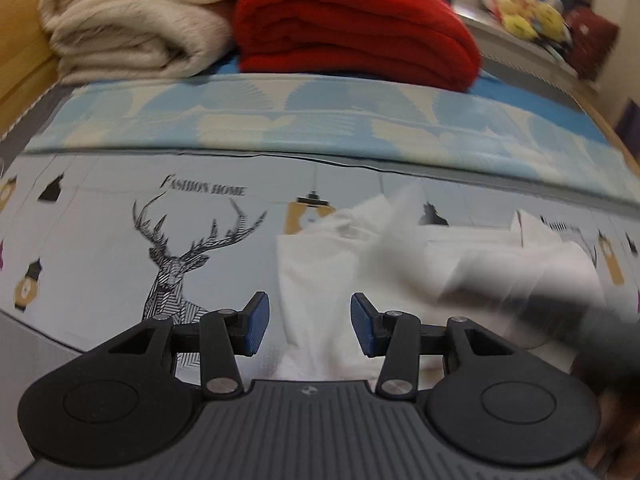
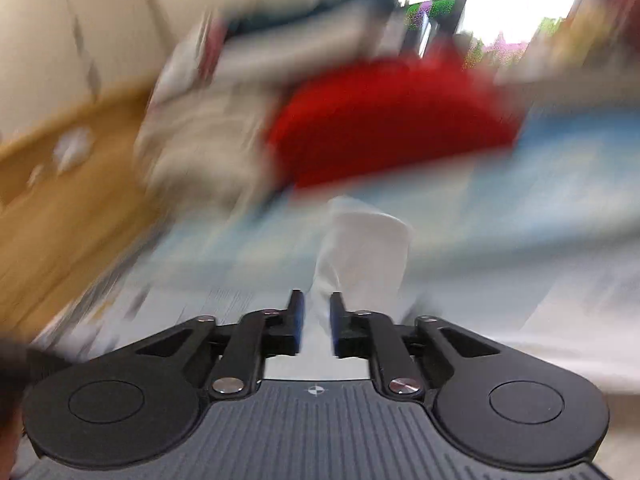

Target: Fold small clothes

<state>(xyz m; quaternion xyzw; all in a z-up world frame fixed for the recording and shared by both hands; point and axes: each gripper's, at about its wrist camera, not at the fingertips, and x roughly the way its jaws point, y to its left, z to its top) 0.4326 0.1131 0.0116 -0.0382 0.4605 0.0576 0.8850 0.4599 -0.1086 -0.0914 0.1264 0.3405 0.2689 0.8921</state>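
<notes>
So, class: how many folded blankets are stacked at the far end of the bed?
2. The cream blanket lies at far left, and the red blanket lies beside it on its right, touching. Something dark rests on top; more may be hidden behind.

bed [image 1: 100, 208] | white garment [image 1: 320, 280] | red blanket [image 1: 352, 32] | cream blanket [image 1: 132, 28]

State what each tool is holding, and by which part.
Left tool: nothing, jaws wide open above the white garment. Right tool: pinches a fold of it; blur hides which part.

The right wrist view is smeared throughout. A dark blur [image 1: 560, 312] hides the white garment's [image 1: 320, 280] right part. Far clutter [image 1: 528, 16] is unreadable.
</notes>
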